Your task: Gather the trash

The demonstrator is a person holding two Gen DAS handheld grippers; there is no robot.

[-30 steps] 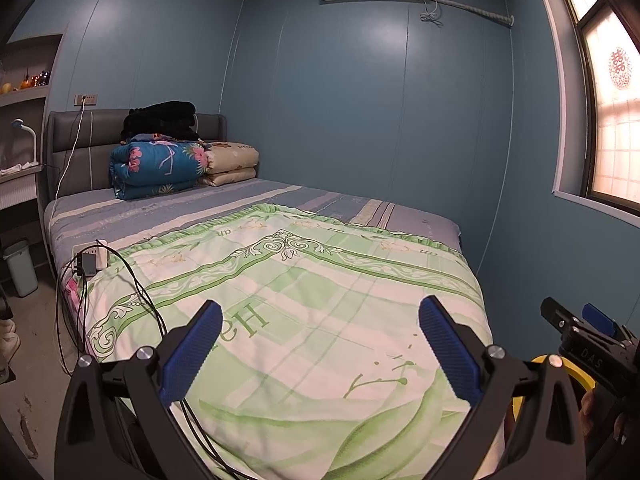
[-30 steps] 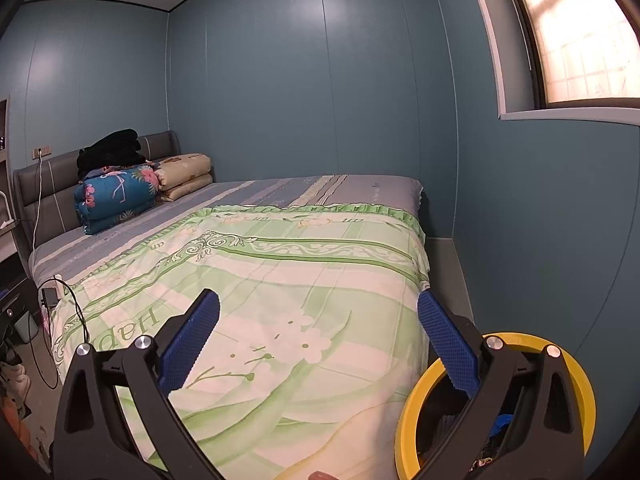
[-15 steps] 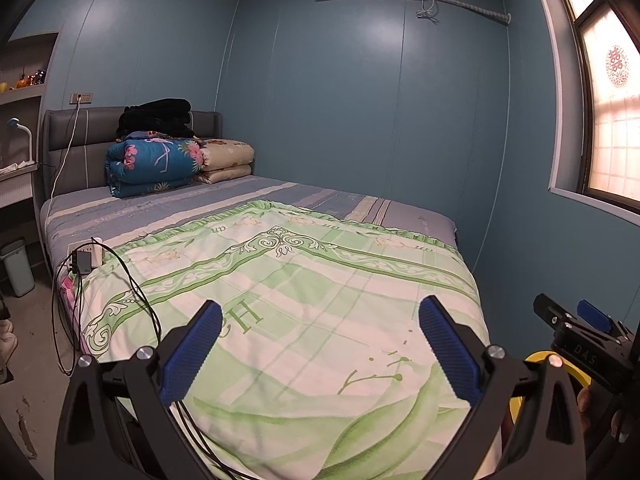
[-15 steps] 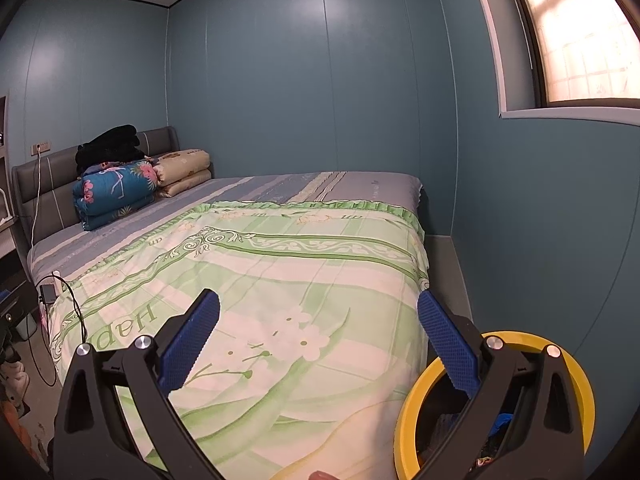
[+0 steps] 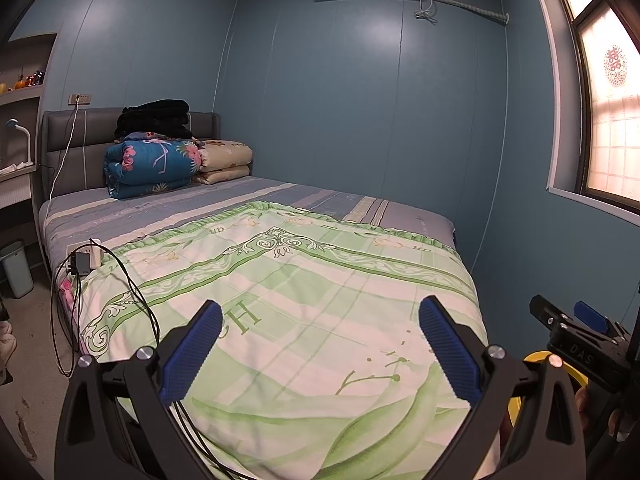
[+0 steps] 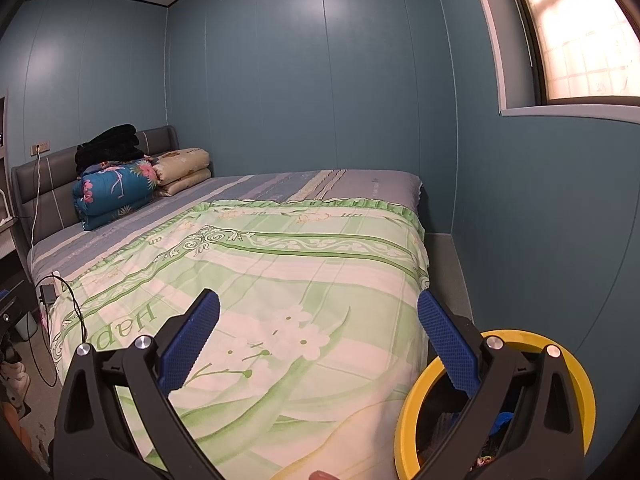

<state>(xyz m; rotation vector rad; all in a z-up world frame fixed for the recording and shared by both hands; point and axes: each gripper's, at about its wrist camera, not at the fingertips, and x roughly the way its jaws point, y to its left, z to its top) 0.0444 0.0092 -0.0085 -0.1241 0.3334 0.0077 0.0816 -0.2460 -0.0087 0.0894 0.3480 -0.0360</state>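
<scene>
A round bin with a yellow rim [image 6: 408, 412] stands at the foot of the bed on the right, with dark and blue scraps inside; its rim [image 5: 536, 358] also peeks out low right in the left wrist view. My right gripper [image 6: 318, 332] is open above the green flowered quilt [image 6: 280, 280], its right finger in front of the bin. My left gripper [image 5: 320, 340] is open over the same quilt [image 5: 300, 300], nothing between its blue pads. The right gripper's body [image 5: 576, 344] shows at the right edge of the left wrist view. No loose trash shows on the bed.
Folded blankets [image 5: 154, 164] and pillows [image 5: 226, 160] are stacked at the headboard. A charger with black cables [image 5: 82, 264] hangs off the bed's left edge. A small grey bin [image 5: 16, 268] stands on the floor at left. Blue walls close in behind and right.
Both views have shifted slightly; the bed sits a little lower and further left in the left wrist view. Both grippers stay open and hold nothing.
</scene>
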